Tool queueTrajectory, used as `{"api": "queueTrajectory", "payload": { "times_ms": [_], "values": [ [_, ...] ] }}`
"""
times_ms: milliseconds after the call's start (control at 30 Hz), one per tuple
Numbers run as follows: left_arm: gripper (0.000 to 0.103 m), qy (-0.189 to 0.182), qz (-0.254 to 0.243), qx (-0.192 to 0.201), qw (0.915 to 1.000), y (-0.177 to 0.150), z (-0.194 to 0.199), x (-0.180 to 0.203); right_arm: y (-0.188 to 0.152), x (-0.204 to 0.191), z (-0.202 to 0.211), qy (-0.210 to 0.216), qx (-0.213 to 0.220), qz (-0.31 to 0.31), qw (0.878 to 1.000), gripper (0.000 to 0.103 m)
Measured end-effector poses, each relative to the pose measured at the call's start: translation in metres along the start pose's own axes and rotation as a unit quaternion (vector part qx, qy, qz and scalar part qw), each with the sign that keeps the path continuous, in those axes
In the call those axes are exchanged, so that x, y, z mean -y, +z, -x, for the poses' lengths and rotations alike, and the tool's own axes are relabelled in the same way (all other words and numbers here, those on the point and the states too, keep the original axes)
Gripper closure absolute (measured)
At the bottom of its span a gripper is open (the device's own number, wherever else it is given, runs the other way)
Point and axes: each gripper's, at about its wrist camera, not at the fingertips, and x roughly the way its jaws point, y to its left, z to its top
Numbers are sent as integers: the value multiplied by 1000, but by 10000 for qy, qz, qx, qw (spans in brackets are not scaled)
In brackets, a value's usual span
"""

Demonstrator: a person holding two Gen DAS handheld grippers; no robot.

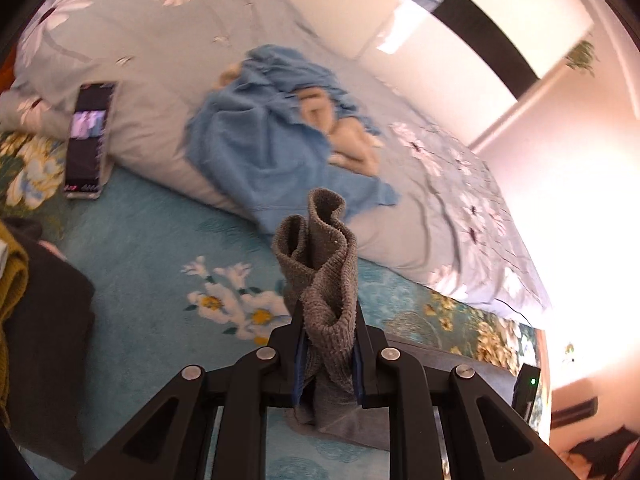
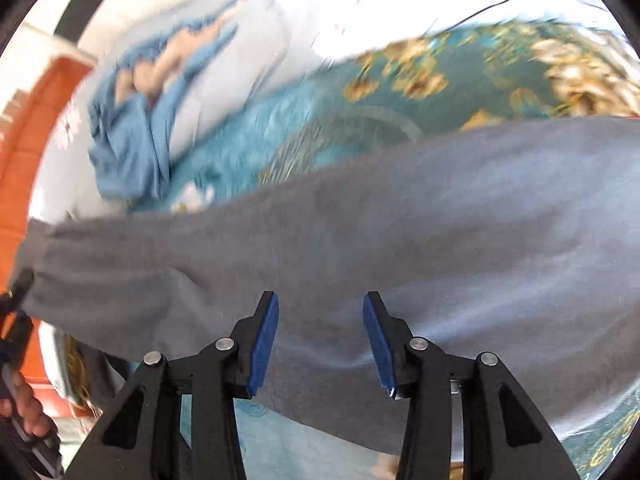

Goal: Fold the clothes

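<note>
My left gripper [image 1: 327, 354] is shut on a bunched fold of a grey knit garment [image 1: 320, 264], which sticks up between the pads above a teal floral bedspread [image 1: 152, 248]. In the right wrist view the same grey garment [image 2: 400, 216] stretches flat across the frame, lifted at its left end by the left gripper [image 2: 16, 304]. My right gripper [image 2: 320, 340] is open, its blue pads [image 2: 262, 344] just above the garment's near part, holding nothing. The right wrist view is motion-blurred.
A blue garment [image 1: 260, 152] with a beige plush toy [image 1: 352, 136] lies on a pale floral duvet [image 1: 440, 184]. A phone [image 1: 88, 140] leans on the pillow. Dark and mustard clothes [image 1: 40, 320] lie at the left. An orange headboard [image 2: 32, 128] stands at the left.
</note>
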Motion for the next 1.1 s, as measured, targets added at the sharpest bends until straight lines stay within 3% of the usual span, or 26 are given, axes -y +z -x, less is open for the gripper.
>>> {"api": "queueTrajectory", "payload": {
  "times_ms": [167,333,600,867,1033,1100],
  "values": [
    [84,-308,-760,-91,9966,-11,-19,75,4,38,35,-22,389,-384,9985,58],
    [84,-528,-1290,-578,9886,-35,-69,142,3,79,57,-86,629,-775,9950,58],
    [84,-728,-2042,-1582,9633,-95,-153,230,-4,139,72,-204,706,-1220,9898,58],
    [83,-418,-2539,-2441,9350,-150,-205,255,-18,171,74,-232,666,-1493,9863,58],
    [73,-431,-2358,-2728,9317,-157,-213,252,-22,177,73,-261,620,-1520,9861,58],
    [62,-588,-2209,-2871,9302,-156,-212,250,-22,175,73,-283,604,-1494,9865,58]
  ]
}}
